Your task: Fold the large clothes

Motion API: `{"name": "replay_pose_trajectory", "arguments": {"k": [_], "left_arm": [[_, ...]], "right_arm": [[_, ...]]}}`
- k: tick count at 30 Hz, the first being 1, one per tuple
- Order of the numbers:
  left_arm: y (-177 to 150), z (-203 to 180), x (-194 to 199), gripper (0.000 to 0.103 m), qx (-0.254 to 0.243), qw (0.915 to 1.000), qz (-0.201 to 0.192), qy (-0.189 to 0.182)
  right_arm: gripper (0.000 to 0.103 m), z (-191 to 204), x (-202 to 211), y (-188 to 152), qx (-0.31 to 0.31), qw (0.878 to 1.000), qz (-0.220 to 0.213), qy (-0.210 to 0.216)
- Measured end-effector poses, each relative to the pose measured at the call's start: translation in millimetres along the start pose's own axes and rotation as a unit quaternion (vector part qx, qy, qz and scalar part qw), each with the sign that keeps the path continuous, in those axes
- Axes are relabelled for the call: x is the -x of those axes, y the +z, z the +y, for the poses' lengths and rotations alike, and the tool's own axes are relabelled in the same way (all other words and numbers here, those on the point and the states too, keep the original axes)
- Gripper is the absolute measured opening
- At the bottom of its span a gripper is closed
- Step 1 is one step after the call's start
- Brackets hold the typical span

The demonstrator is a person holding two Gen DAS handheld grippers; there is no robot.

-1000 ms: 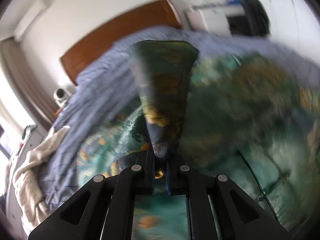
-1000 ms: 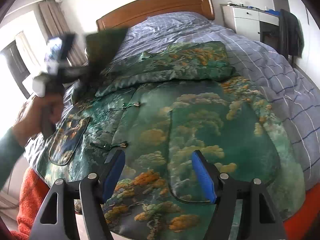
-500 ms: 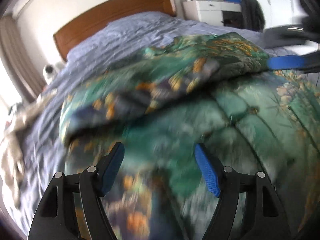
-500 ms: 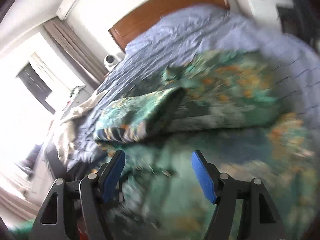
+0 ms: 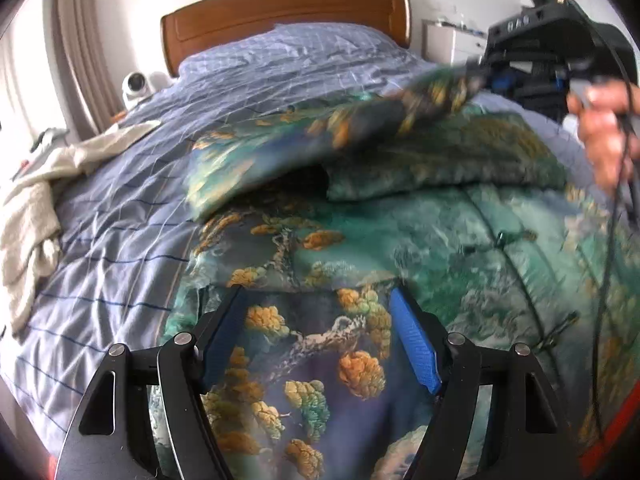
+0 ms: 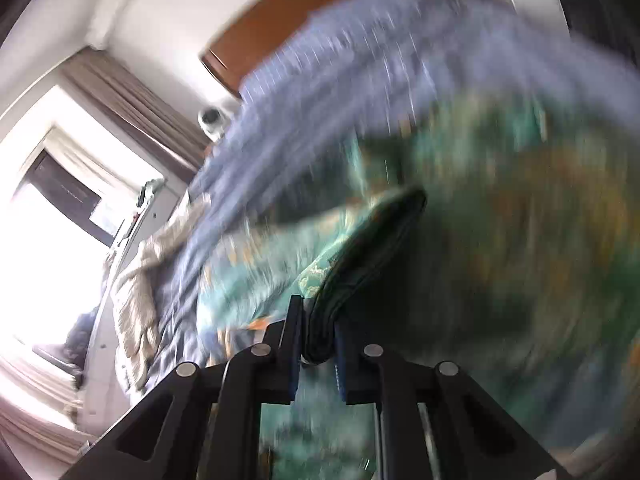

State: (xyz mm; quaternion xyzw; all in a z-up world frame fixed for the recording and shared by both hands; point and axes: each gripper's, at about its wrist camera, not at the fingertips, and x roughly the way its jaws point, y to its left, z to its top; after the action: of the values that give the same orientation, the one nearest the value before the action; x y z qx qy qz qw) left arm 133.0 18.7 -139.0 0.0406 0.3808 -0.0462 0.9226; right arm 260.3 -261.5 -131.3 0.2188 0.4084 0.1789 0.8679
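Your left gripper [image 5: 316, 336] hovers with fingers spread above the green and orange patterned silk garment [image 5: 400, 256] lying on the blue checked duvet [image 5: 132, 232]. Farther off, your right gripper [image 6: 317, 340] pinches the garment's lifted sleeve [image 5: 320, 140], before the brown wooden headboard [image 5: 280, 12].

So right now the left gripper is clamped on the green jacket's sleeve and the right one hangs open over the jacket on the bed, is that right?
The sides are swapped. The right gripper is clamped on the sleeve of the green jacket, as the right wrist view shows; the left gripper hangs open over the jacket on the bed, as the left wrist view shows.
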Motion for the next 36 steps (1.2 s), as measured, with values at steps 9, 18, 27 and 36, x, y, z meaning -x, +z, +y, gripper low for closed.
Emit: {"name": "replay_pose_trajectory", "arguments": {"k": [9,18,27,36], "left_arm": [[5,11,-6,0.075,0.038,0.9990,0.009,-0.019],[22,18,-10,0.077,0.027,0.9985,0.037,-0.028],[117,63,-50,0.092,0.098,0.9920,0.012,-0.078],[97,68,-161,0.037,0.063,0.9933,0.092,-0.032]], "right_arm": [[0.014,-36,-4,49,0.047,0.995,-0.019,-0.089],[0.051,-74,-56,19,0.076,0.984,0.043,-0.153],[0.056,-18,1,38,0.205,0.969,-0.036,-0.134],[0.049,-35,-106,13,0.217,0.962,0.099,-0.134]]}}
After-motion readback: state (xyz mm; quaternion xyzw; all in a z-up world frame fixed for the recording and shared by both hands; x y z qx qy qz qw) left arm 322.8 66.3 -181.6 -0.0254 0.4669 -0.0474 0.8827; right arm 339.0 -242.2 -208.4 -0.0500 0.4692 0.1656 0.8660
